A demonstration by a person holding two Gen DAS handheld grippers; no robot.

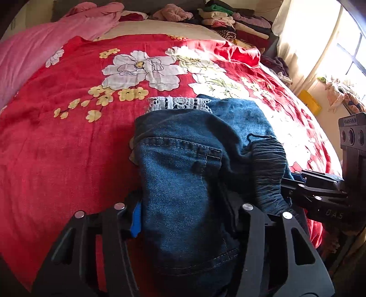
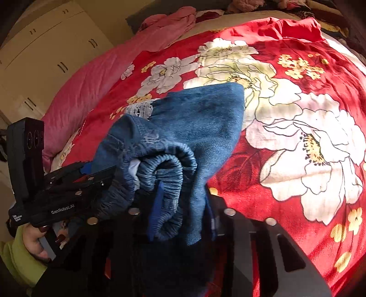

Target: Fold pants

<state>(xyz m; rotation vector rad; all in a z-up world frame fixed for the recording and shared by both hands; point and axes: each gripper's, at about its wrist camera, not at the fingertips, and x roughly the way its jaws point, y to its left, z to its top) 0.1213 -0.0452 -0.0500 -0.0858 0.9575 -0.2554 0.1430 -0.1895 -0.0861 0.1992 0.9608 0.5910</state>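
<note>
the left gripper [image 1: 185, 219] has its jaws spread around a thick bundle of blue denim pants [image 1: 194, 164], with a blue pad on the left finger pressed against the fabric; the jaws grip the bundle between them. the right gripper [image 2: 183, 212] has its jaws closed on the gathered elastic waistband [image 2: 164, 169] of the same pants, the cloth rolled and bunched between the blue pads. in the left wrist view the right gripper enters from the right edge, touching the ribbed waistband [image 1: 270, 173]. in the right wrist view the left gripper [image 2: 68, 182] reaches in from the left, its tips buried in the denim, held by a hand [image 2: 34, 239] with dark red nails and a lime green sleeve.

the pants are folded into a compact stack, held by both grippers just over a bed; whether they touch it cannot be told. a back pocket faces up and a strip of white lace trim [image 1: 180, 104] shows at the far edge. under them lies a red bedspread [image 1: 57, 148] printed with large white and small yellow flowers. a pink blanket [image 1: 34, 52] lies along the left side, and a pile of folded clothes [image 1: 233, 20] sits at the far end of the bed. cream cupboards [image 2: 45, 52] stand beyond the bed
</note>
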